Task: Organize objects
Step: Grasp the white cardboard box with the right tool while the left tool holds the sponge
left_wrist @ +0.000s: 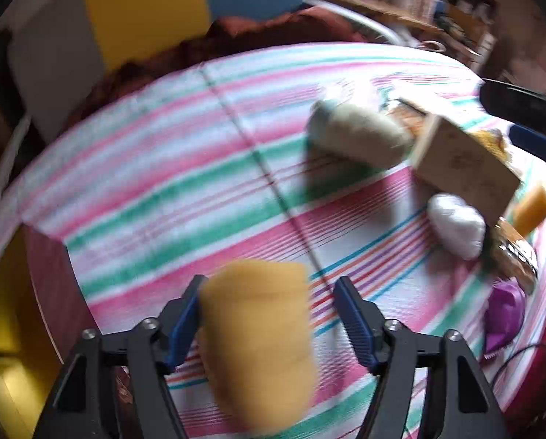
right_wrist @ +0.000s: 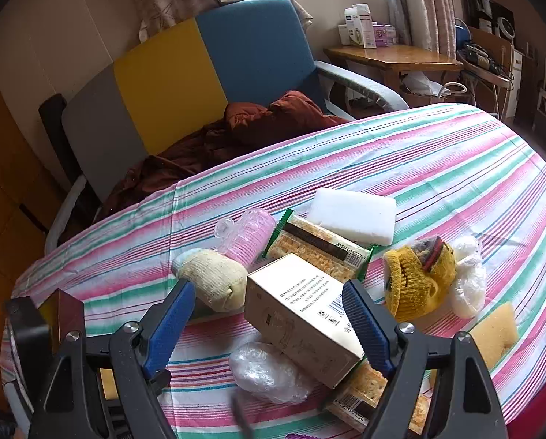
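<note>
In the left wrist view a blurred yellow sponge (left_wrist: 258, 329) sits between the fingers of my left gripper (left_wrist: 269, 285). It lies against the left pad, and a gap separates it from the right pad, so the jaws stand open. My right gripper (right_wrist: 273, 314) hangs open over a tilted cardboard box (right_wrist: 295, 314), whose right corner passes behind the right finger while the left finger stands apart from it. Beside the box lie a cream sock roll (right_wrist: 214, 278) and a white plastic-wrapped bundle (right_wrist: 265, 369). Both also show in the left wrist view, the sock roll (left_wrist: 361, 135) and the bundle (left_wrist: 456, 223).
The striped tablecloth (right_wrist: 456, 153) also bears a cracker packet (right_wrist: 320, 245), a white foam block (right_wrist: 353, 212), a clear cup stack (right_wrist: 247, 230), a yellow knit item (right_wrist: 415, 281), a second sponge (right_wrist: 492, 333) and a purple packet (left_wrist: 503, 314). A chair (right_wrist: 199, 73) with brown cloth (right_wrist: 273, 117) stands behind.
</note>
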